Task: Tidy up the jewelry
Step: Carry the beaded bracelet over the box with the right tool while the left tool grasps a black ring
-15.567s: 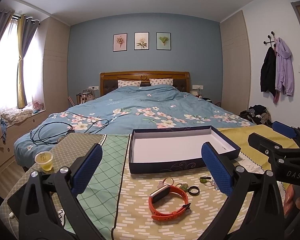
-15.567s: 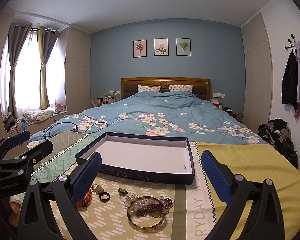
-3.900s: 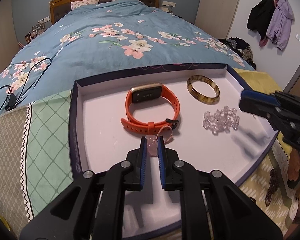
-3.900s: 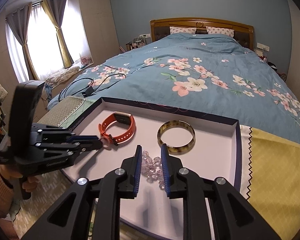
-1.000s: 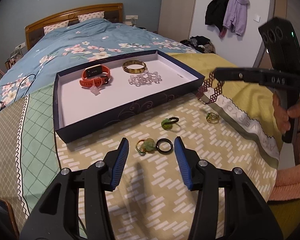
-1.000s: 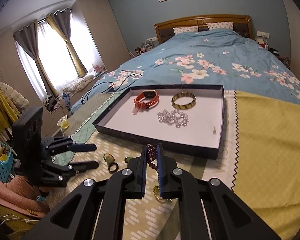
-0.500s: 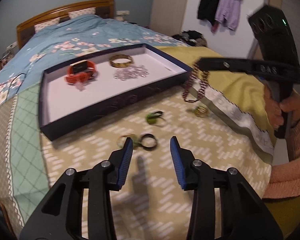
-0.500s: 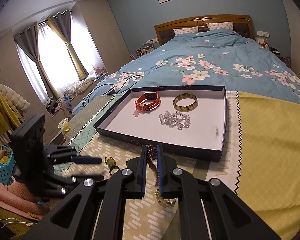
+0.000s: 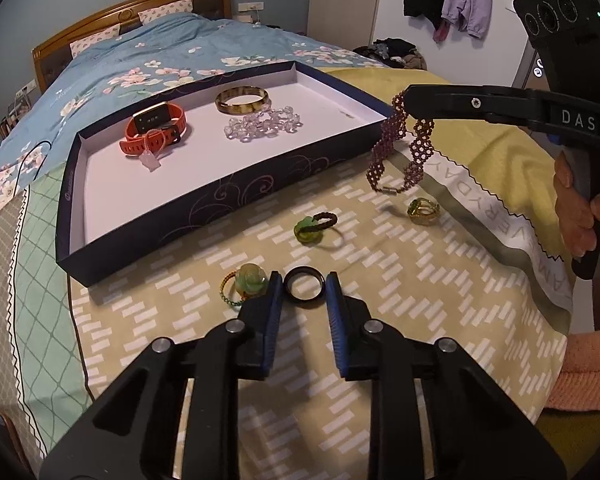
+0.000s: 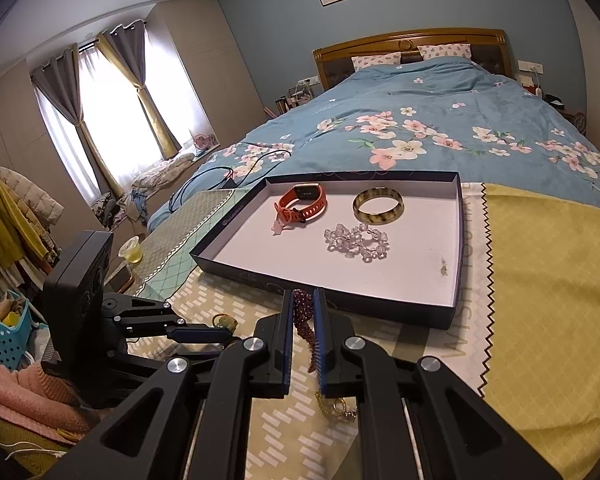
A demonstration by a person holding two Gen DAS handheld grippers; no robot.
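My left gripper [image 9: 303, 286] is low over the patterned cloth, jaws closing, with a black ring [image 9: 304, 285] lying between its fingertips; the pads stand close beside it. A jade ring [image 9: 246, 280] touches the left finger's outer side. My right gripper [image 10: 303, 300] is shut on a purple beaded bracelet [image 9: 396, 152], which dangles above the cloth by the dark tray [image 9: 220, 196]. In the tray lie an orange watch [image 9: 156, 128], a tortoiseshell bangle [image 9: 242, 100] and clear crystal beads [image 9: 262, 125].
A green-stone ring [image 9: 312, 228] and a gold ring [image 9: 422, 210] lie on the cloth between the grippers. A person's hand [image 9: 576, 216] holds the right gripper's handle. A cup [image 10: 131, 251] stands at the table's left edge; the bed lies behind the tray.
My left gripper has come down and forward onto the black ring, and its jaws have narrowed around it. The right gripper stays put with the bracelet hanging from it.
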